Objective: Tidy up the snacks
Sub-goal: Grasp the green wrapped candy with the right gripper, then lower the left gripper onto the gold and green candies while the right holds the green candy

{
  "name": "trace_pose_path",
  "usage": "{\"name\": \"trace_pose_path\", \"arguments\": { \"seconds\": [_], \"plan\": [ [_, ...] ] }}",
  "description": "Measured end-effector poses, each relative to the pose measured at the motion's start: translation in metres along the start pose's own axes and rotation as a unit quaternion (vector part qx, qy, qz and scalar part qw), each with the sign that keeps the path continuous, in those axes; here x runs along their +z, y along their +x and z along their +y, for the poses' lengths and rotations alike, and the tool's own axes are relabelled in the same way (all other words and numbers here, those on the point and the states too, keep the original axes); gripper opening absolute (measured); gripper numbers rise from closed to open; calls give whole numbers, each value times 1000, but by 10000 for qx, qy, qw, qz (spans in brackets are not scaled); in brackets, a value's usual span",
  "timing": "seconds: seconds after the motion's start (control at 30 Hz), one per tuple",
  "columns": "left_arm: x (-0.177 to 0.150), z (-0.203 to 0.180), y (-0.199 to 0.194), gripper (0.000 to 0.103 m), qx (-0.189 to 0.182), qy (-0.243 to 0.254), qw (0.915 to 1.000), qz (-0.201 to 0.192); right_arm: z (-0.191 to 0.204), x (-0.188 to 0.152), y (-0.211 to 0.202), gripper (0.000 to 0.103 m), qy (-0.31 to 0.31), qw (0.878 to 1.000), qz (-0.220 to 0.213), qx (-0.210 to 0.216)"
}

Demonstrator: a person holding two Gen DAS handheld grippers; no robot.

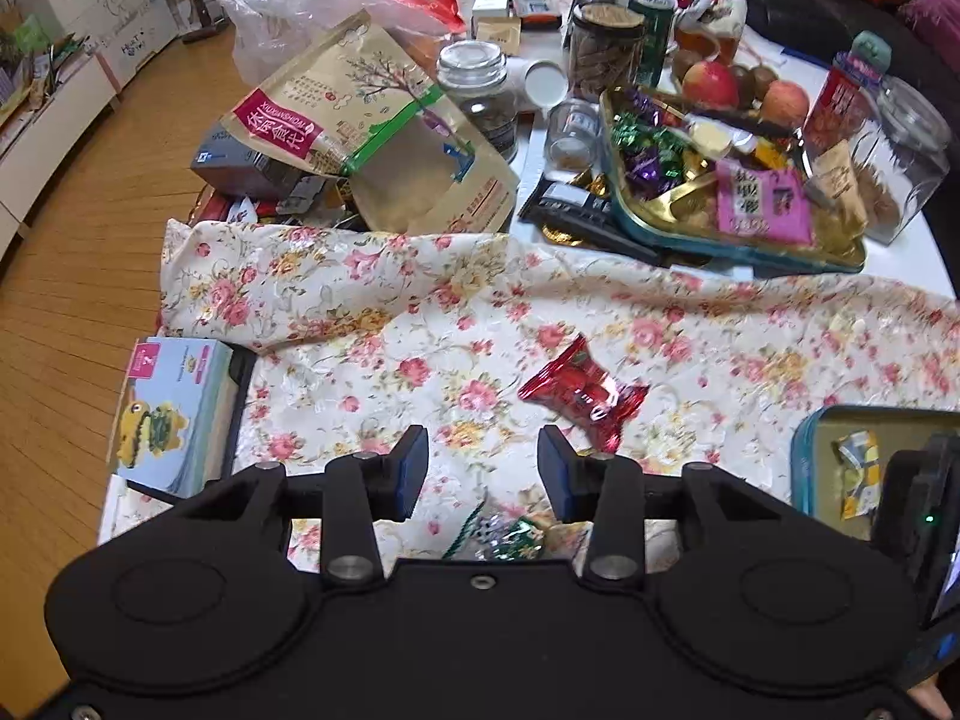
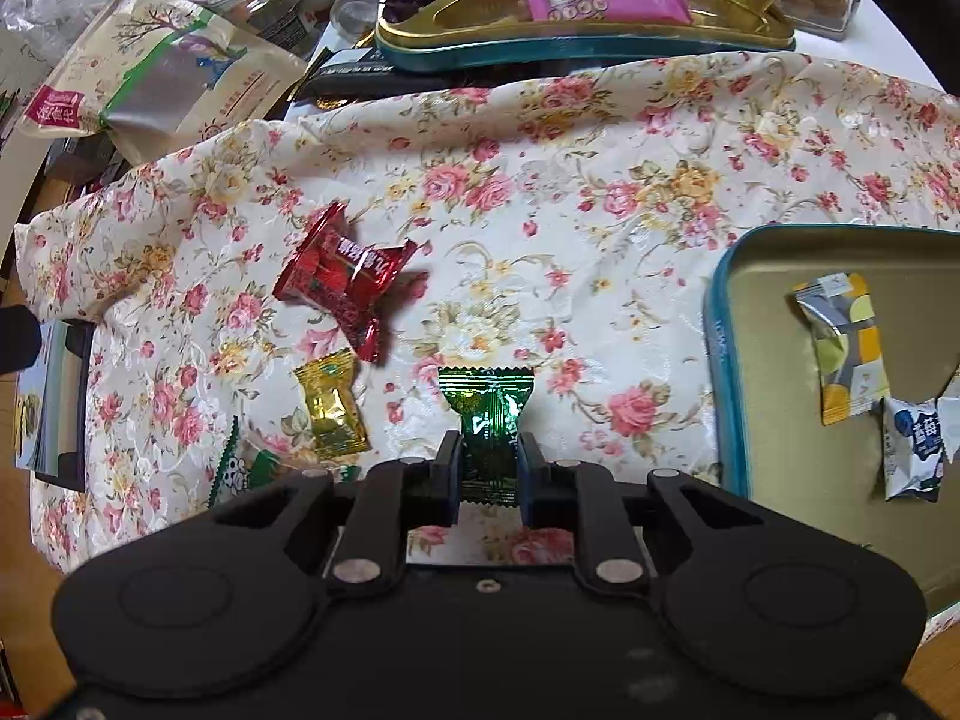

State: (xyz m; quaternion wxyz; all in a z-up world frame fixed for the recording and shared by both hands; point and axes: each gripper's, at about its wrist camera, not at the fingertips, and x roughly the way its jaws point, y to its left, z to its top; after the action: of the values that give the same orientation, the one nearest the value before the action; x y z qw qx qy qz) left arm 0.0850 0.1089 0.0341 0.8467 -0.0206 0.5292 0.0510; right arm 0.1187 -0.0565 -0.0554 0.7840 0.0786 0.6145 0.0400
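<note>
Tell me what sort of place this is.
Probably a home living room: a low table under a floral cloth, crowded with snack bags, jars and apples, with a wooden floor and a dark sofa behind.

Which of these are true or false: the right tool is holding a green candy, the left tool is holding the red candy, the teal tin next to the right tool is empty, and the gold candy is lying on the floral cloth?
1. The right tool holds a green candy. True.
2. The left tool holds the red candy. False: its jaws are open with nothing between them, and the red candy lies on the floral cloth.
3. The teal tin is empty. False: at least two wrapped snacks lie in it.
4. The gold candy lies on the floral cloth. True.
</note>
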Motion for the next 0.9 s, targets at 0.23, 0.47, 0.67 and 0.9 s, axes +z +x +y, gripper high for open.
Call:
{"name": "trace_pose_path", "arguments": {
  "seconds": [0.23, 0.47, 0.67, 0.9],
  "plan": [
    [-5, -16, -6, 50, 261, 192, 9968, -733, -5, 7, -23, 20, 22, 9995, -192, 235],
    [-23, -27, -20, 50, 654, 43, 9961, -584, -9, 11, -52, 20, -138, 9979, -430, 469],
    [-38, -41, -37, 50, 801, 176, 9944, -673, -21, 6, -62, 20, -202, 9972, -560, 457],
    [-47, -43, -37, 50, 787, 359, 9939, -681, -35, 13, -72, 20, 105, 9958, -723, 545]
  ]
}}
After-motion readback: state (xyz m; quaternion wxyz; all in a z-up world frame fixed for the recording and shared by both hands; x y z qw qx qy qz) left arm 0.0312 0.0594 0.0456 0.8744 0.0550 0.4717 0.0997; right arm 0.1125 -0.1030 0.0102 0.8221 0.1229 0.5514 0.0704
